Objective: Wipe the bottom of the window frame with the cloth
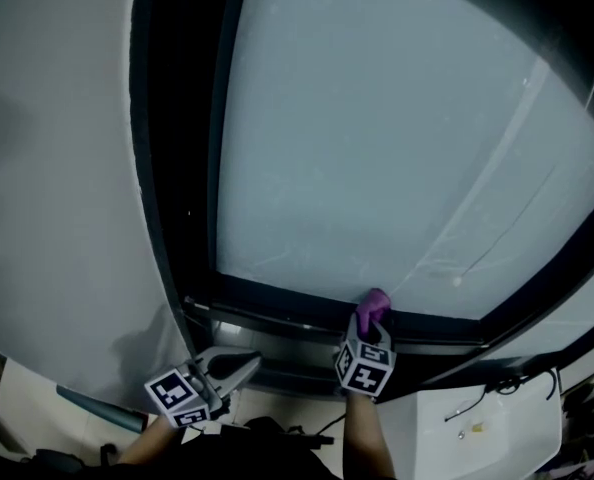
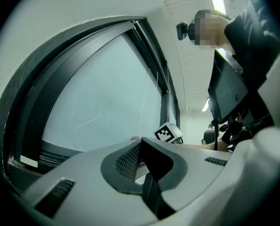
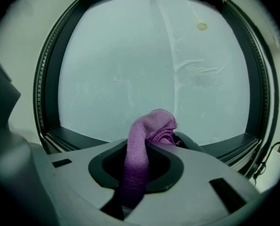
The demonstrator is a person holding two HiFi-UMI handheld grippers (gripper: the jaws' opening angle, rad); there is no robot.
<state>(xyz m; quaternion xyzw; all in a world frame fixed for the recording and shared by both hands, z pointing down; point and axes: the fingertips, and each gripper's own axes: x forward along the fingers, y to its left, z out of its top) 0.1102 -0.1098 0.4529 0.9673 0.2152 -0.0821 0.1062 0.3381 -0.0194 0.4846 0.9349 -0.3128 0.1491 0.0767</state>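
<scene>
— What is doing the carrying here?

— First, the bottom rail of the window frame (image 1: pixel 277 296), a dark ledge running under the pane from 8 o'clock to 4 o'clock in the head view.

— What is on it?

— A bunched purple cloth (image 1: pixel 374 306) stands at the rail just right of its middle. I cannot tell whether they actually touch. In the left gripper view, a small white label (image 2: pixel 29 161) sits on the lower track at 8 o'clock.

— Any other surface?

— A white flat top (image 1: pixel 522 438) at 5 o'clock. A thin dark cable (image 1: pixel 467 408) lies across it, with a tiny yellowish bit (image 1: pixel 474 429) just beside the cable.
</scene>
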